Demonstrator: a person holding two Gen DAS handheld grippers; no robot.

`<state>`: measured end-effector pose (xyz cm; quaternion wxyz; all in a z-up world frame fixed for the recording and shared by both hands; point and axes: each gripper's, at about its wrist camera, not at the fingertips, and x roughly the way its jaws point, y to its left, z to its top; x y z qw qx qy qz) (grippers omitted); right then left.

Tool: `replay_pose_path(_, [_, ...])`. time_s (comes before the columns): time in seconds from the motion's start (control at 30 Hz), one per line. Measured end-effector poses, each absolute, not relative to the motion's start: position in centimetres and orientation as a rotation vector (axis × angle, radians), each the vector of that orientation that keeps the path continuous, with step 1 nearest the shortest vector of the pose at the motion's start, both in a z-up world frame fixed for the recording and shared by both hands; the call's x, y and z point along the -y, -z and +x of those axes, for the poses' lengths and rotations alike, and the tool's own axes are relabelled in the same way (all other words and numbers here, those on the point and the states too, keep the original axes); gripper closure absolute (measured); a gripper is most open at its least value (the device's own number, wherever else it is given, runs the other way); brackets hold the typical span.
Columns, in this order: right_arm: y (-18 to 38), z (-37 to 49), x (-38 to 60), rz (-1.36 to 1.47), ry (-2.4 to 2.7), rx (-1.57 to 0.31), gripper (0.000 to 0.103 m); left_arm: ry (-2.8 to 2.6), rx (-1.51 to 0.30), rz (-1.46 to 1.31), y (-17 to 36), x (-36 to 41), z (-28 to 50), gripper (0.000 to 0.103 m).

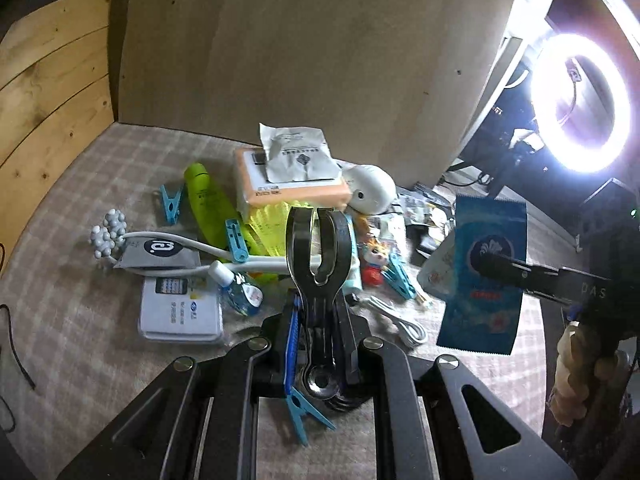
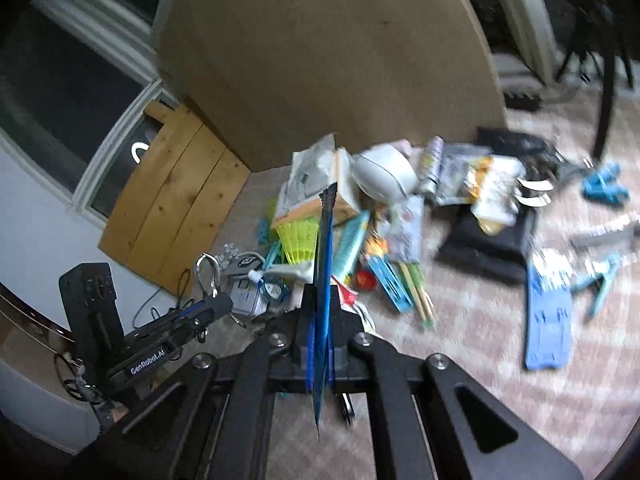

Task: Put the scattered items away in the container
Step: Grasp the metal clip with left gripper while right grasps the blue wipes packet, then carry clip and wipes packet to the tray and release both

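Note:
My left gripper (image 1: 318, 320) is shut on a black metal clamp (image 1: 319, 248) that stands upright between the fingers. It also shows at the left of the right wrist view (image 2: 208, 276). My right gripper (image 2: 322, 320) is shut on a flat blue sachet, seen edge-on (image 2: 325, 280). In the left wrist view the sachet (image 1: 486, 272) hangs at the right, held by the right gripper (image 1: 500, 266). A heap of items lies ahead: an orange tissue pack (image 1: 292, 190), a green tube (image 1: 206, 204), a white round device (image 1: 370, 192) and a black tray (image 2: 486, 246).
Blue clothes pegs (image 1: 171, 204), a white cable (image 1: 400, 322), a small blue bottle (image 1: 240, 294) and a white card box (image 1: 180, 312) lie on the checked cloth. A brown board (image 1: 300, 48) stands behind. A bright ring light (image 1: 580, 104) is at the right.

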<state>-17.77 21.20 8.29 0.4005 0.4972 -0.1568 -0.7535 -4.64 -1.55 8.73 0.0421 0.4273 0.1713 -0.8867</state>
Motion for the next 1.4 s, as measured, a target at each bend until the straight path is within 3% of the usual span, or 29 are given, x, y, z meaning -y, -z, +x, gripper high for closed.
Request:
replay_pose_path(0.2, [-5.3,-16.4,-25.7,1.358,1.845,0.541,0.099,2.748,-0.522,1.323,-9.2,0.2,-4.0,0.090])
replay_pose_path(0.37, [-4.5,-15.4,-28.2,1.389,1.888,0.549,0.099,2.776,-0.525,1.358,-8.9,-1.2,-4.0,0.090])
replay_pose_path(0.7, [-8.5,-12.9,-38.2,1.222,1.827,0.890,0.099,2.930,-0.464,1.427,-10.4,-7.4,-5.1,0.090])
replay_pose_path(0.97, [-12.8,-8.3,-50.5,1.061,2.021,1.076,0.099,3.154,-0.363,1.553,-12.3,-17.1,-6.6,0.090])
replay_pose_path(1.4, [-15.3,3.0,-64.6,1.038,2.571,1.130,0.099,3.482,-0.056,1.905,-14.0,-35.7,-5.3,0.090])
